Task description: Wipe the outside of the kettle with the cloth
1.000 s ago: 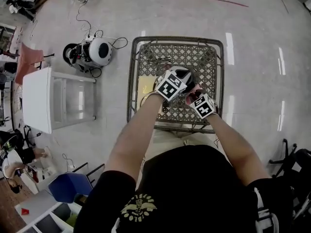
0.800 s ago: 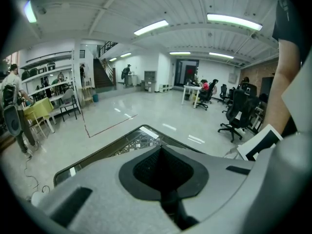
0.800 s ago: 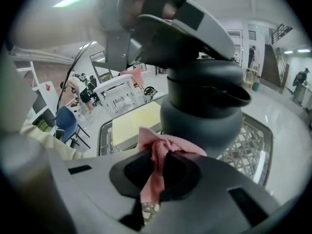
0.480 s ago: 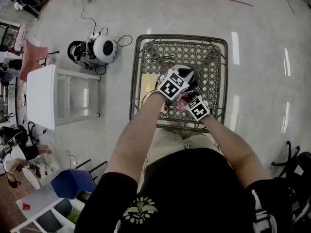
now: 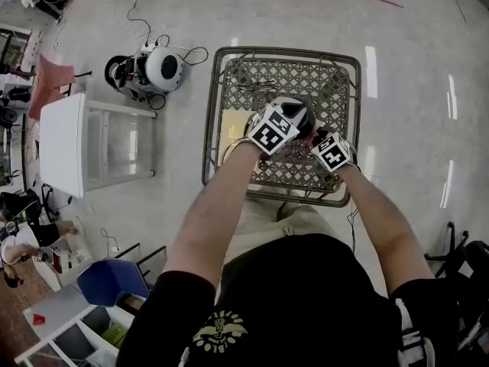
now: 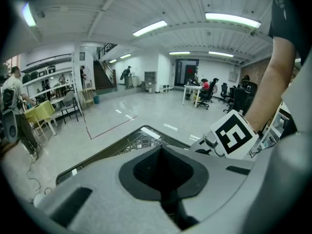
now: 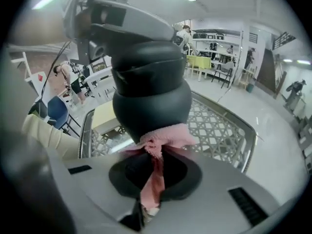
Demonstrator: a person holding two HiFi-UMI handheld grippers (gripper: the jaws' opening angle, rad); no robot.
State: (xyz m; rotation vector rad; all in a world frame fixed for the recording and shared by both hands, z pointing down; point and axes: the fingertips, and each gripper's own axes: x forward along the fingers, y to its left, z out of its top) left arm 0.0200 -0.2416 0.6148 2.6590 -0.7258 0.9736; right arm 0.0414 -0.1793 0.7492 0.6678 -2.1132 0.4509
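Kettle point(image 7: 151, 96) sits mid mesh table point(image 5: 340, 82); L gripper point(image 5: 272, 131) at its top, jaws closed. R gripper point(image 7: 155, 172) clamps pink cloth point(image 7: 163, 139) vs kettle's near-right side, so mid-wipe. Next: firm pressure, sweep round.

Open-plan lab or office hall.
Glossy pale floor point(image 5: 428, 67), long ceiling strip lights point(image 6: 233, 18), black office chairs point(image 6: 212, 88) at white desks point(image 6: 191, 87), wall shelves point(image 6: 48, 72) and a staircase point(image 6: 103, 77).

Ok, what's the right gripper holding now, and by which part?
The right gripper is shut on the pink cloth, pinching a bunched fold; the cloth's free end lies against the kettle.
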